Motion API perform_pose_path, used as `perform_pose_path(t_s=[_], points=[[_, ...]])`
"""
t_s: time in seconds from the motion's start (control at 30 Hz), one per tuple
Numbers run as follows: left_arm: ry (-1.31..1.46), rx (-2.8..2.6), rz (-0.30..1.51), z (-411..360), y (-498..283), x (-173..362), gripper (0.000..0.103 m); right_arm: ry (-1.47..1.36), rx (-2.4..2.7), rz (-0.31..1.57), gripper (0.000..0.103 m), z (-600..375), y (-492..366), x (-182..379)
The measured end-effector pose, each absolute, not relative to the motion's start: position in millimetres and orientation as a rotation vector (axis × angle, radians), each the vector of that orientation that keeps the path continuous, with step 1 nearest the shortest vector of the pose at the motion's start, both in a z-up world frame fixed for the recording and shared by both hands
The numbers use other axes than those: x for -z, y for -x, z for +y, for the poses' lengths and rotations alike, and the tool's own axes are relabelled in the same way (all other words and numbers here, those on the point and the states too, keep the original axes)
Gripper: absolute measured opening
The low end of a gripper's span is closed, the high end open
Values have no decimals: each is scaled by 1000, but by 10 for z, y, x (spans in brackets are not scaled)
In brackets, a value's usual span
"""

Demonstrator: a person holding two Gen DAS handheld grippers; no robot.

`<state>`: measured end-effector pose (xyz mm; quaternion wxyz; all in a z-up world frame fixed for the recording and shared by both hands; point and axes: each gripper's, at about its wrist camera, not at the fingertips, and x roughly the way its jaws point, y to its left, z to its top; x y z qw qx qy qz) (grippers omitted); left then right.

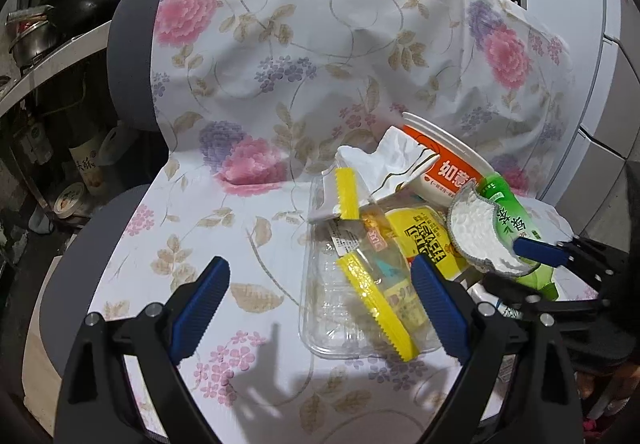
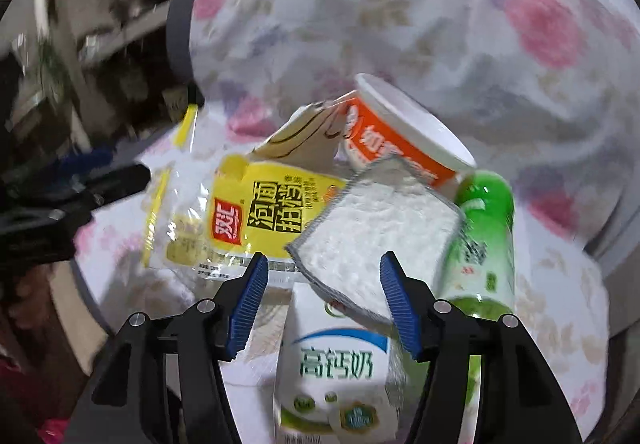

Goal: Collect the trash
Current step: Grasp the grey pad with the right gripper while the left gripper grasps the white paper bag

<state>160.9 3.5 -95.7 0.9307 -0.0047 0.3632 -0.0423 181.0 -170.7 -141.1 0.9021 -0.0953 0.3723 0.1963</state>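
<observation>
Left gripper (image 1: 320, 308): low centre of left wrist view, jaws wide apart, blue ribbed pads (image 1: 204, 308) clear of contact, black finger frames angled downward. Right gripper (image 2: 322, 300): bottom centre of right wrist view, jaws parted, pads (image 2: 248, 304) pressing nothing; view motion-blurred. Same gripper enters left wrist view from right edge, one blue pad visible. Left gripper shows dark and blurred at left edge of right wrist view.

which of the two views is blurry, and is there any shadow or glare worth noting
Right wrist view: motion-smeared, especially the floral cloth and the left edge; the white cloth pad between the open right gripper fingers is soft too. Left wrist view: sharp, with fisheye bending at the rim; the left gripper casts a shadow on the cloth near the bottom, and the clear plastic tray shows faint glare.
</observation>
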Motion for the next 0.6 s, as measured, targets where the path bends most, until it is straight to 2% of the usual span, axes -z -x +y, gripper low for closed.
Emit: perform_pose_path(t_s=[0.07,0.17,0.23,0.33,0.6], points=[[15,82,745,61,-1596,962,90,263,-377,784,56,-1584,-1898,1486],[16,77,747,99,-1571,963,90,324,-341,785,32,-1500,-1963,1556],[14,74,743,117,-1545,947,90,327,-334,764,8,-1500,-1951,1518],[16,84,733,120,-1523,892,90,294,-313,689,5,-1592,-1852,1290],[-44,217,675,-269,-1668,613,90,41,-257,497,5,-2249,-1457,474]])
